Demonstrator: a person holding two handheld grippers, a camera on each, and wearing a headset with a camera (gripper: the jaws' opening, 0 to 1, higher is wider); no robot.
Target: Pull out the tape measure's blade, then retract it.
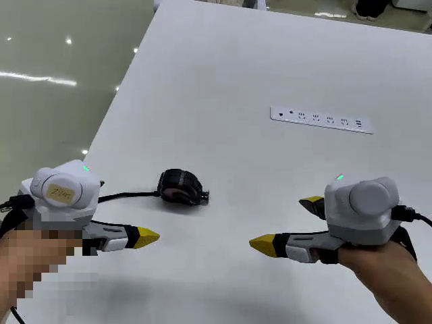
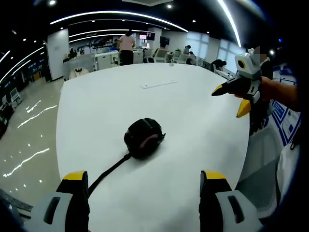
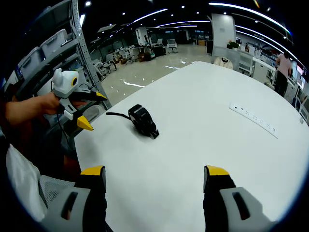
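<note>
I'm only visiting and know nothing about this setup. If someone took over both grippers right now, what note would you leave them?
Left gripper: open, holding nothing, at the near left, pointed at the tape measure.
Right gripper: open, holding nothing, at the near right.
The black round tape measure lies on the white table between them, nearer the left gripper. Its black strap trails toward that gripper.
Done: nothing that shows; the blade is inside the case.
Left: hold the case, pull the blade out, then let it retract.
</note>
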